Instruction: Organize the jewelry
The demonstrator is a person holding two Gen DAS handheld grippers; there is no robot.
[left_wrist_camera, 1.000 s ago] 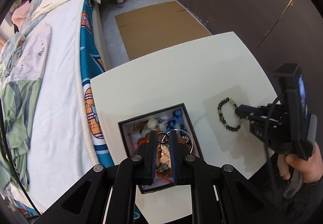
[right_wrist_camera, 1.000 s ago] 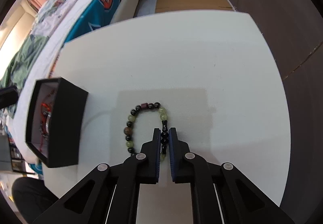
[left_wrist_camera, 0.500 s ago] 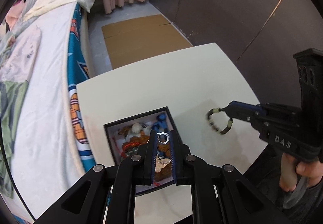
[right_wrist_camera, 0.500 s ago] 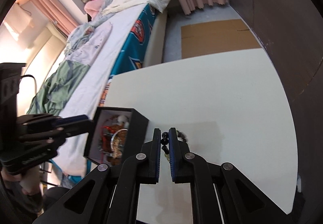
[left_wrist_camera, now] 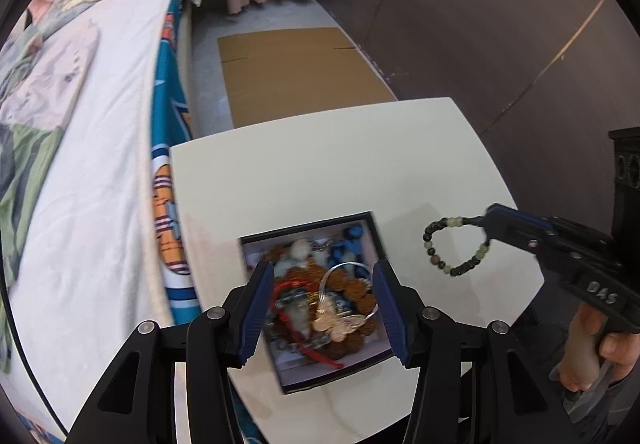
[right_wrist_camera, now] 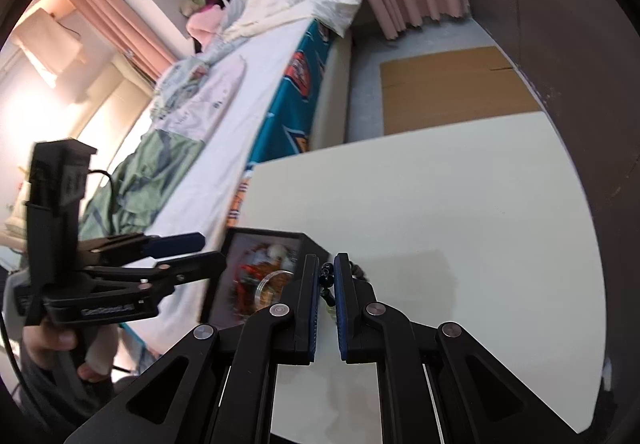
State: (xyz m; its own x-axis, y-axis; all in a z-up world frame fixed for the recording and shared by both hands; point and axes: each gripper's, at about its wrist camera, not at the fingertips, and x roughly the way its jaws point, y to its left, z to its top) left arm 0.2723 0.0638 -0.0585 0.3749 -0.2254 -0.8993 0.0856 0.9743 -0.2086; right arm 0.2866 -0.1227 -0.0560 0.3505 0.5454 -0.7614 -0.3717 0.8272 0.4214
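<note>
A black jewelry box [left_wrist_camera: 374, 228] sits on the white table [left_wrist_camera: 320, 164], full of mixed pieces; a silver bangle with a gold butterfly [left_wrist_camera: 340, 320] lies on top. My left gripper [left_wrist_camera: 322, 286] is open and empty, its fingers spread above the box. My right gripper [right_wrist_camera: 327, 276] is shut on a bead bracelet [left_wrist_camera: 456, 244] of green and dark beads and holds it in the air to the right of the box. In the right wrist view the box [right_wrist_camera: 312, 242] is just left of the fingertips and the bracelet [right_wrist_camera: 326, 280] shows between them.
A bed [left_wrist_camera: 100, 124] with white and teal covers runs along the table's left side. A flat cardboard sheet [left_wrist_camera: 296, 72] lies on the floor beyond the table. A dark wall [left_wrist_camera: 500, 24] stands behind and to the right.
My left gripper has opened and let the bangle drop into the box. My right gripper has lifted the bracelet off the table and carried it left toward the box.
</note>
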